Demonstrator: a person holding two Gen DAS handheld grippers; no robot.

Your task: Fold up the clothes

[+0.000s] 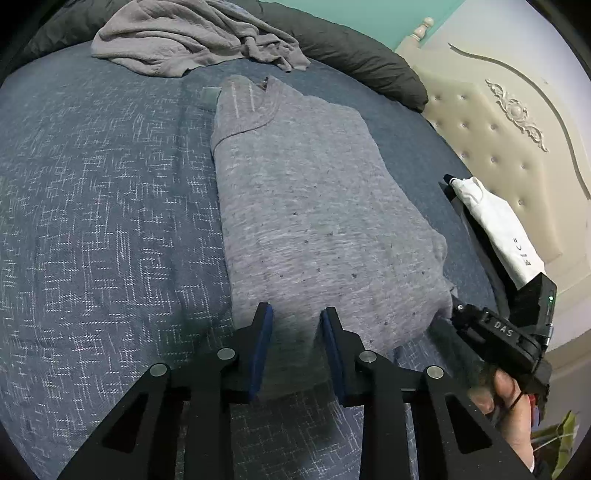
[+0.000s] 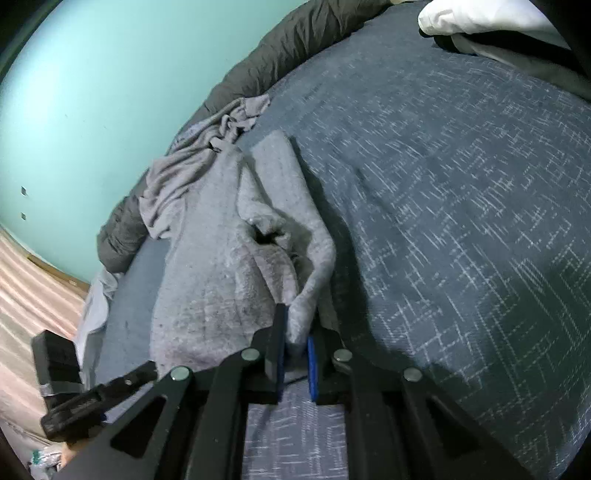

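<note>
On the bed (image 1: pixel 92 184), below the crumpled grey heap (image 1: pixel 184 33), the narrow-folded grey sweater (image 1: pixel 314 206) seems mid-fold: the right gripper (image 2: pixel 295 339) pinches its hem corner, the left gripper (image 1: pixel 295 325) spread over the hem, likely lifting hem toward collar next.

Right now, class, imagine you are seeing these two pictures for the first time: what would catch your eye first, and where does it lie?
The grey sweater first: half-folded lengthwise mid-bed on the blue bedspread. At its near hem the left gripper stands open, while the right gripper pinches a fold of its edge. Beyond it, a crumpled grey garment lies against the dark duvet.
</note>
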